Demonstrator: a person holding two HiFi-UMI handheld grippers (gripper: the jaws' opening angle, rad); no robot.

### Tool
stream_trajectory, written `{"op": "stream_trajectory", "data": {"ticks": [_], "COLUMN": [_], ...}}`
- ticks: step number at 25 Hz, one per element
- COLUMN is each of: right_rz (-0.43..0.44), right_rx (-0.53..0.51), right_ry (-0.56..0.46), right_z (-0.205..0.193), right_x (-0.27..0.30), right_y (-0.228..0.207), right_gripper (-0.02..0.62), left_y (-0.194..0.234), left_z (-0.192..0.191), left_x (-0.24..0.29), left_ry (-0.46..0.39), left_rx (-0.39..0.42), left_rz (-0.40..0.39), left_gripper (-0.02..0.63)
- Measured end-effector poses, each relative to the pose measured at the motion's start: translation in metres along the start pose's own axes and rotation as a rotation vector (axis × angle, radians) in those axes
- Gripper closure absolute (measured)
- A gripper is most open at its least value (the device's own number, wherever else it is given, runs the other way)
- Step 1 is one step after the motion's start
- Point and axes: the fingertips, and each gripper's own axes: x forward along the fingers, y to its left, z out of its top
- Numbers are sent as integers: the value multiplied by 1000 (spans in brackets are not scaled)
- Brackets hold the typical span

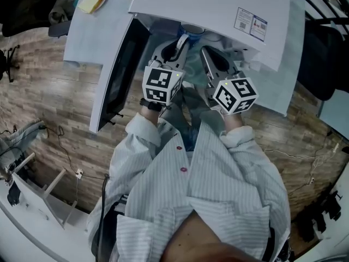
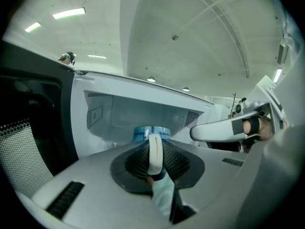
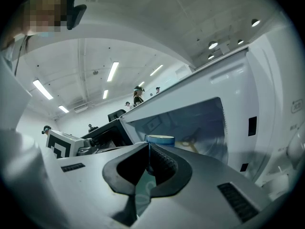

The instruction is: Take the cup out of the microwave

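Microwave door [image 1: 117, 75] wide, cup [image 2: 148, 132] in L-tool [image 2: 155, 163]

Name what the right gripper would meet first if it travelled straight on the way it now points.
Probably the blue cup, just beyond the right gripper's jaws in the white microwave's open mouth. The cup sits slightly right of their line, so a graze or a near miss is possible; depth is unclear.

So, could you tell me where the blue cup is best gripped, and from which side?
Probably by its white handle, coming from the open front of the microwave: the handle stands upright and faces outward, thin enough to pinch, as the left gripper does.
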Motion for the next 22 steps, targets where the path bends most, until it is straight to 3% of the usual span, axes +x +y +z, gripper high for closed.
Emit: {"op": "stream_trajectory", "data": {"ticks": [22], "right_rz": [157], "right_rx": [-97], "right_ry": [-4], "right_z": [30], "right_x": [3], "right_y": [57], "right_gripper": [560], "left_y": [4], "left_z": [32], "left_x": [-68], "left_ry": [-50], "left_rx": [-23], "left_rz": [103], "left_gripper": [545]}}
